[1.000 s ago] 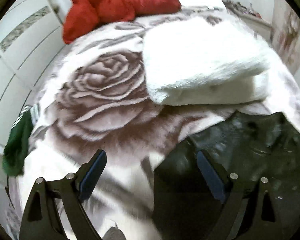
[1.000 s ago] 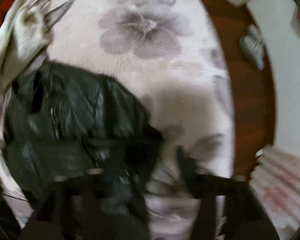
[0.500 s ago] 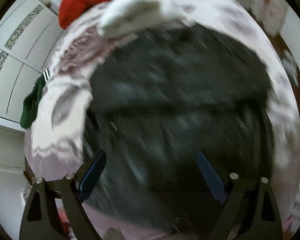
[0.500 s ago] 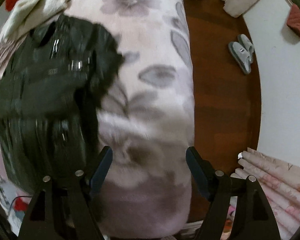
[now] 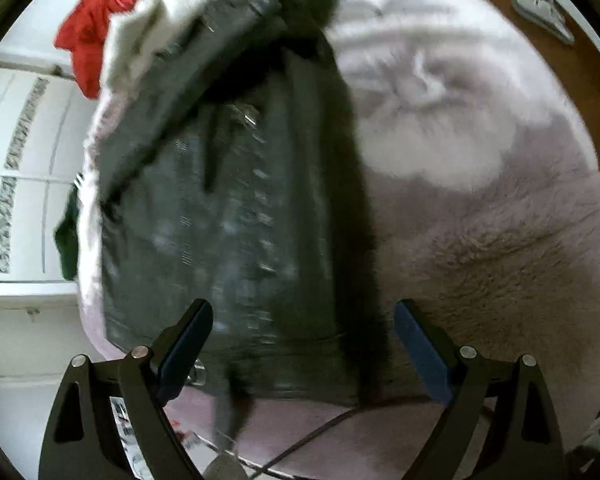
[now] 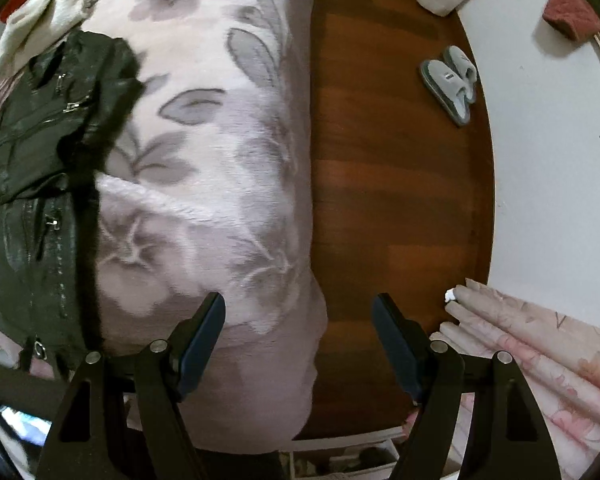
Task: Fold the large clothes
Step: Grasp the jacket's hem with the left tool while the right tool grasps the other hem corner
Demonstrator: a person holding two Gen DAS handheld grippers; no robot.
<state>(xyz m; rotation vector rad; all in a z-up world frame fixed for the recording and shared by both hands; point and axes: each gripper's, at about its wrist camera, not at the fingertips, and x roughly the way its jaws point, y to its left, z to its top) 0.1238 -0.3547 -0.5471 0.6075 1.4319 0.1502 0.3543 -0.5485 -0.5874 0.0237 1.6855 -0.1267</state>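
Lying on the bed's flowered blanket, the black jacket stretches lengthwise away from the left tongs, its near hem just ahead of and between their blue pads. The left tongs are spread wide and grip nothing; the jacket's hem sits below them, and whether a pad touches it cannot be told. A strap hangs from the hem toward the camera. This view is blurred, so zippers and seams show only as pale streaks. At the jacket's far end a flap or sleeve is turned over to the left.

The right tongs are likewise wide open and empty, poised over the bed's right edge, with the blanket under the left pad and the wooden floor under the right. From here the jacket lies well to the left, its upper part bunched and folded across the lower, with zipper pulls visible.

Beyond the jacket's far end sit a white fluffy garment and, past it, a red one. A green cloth hangs at the bed's left side, by white cabinet doors. Right of the right tongs, grey slippers rest on the floor near a white wall; a pink flowered curtain hangs close at the near right.
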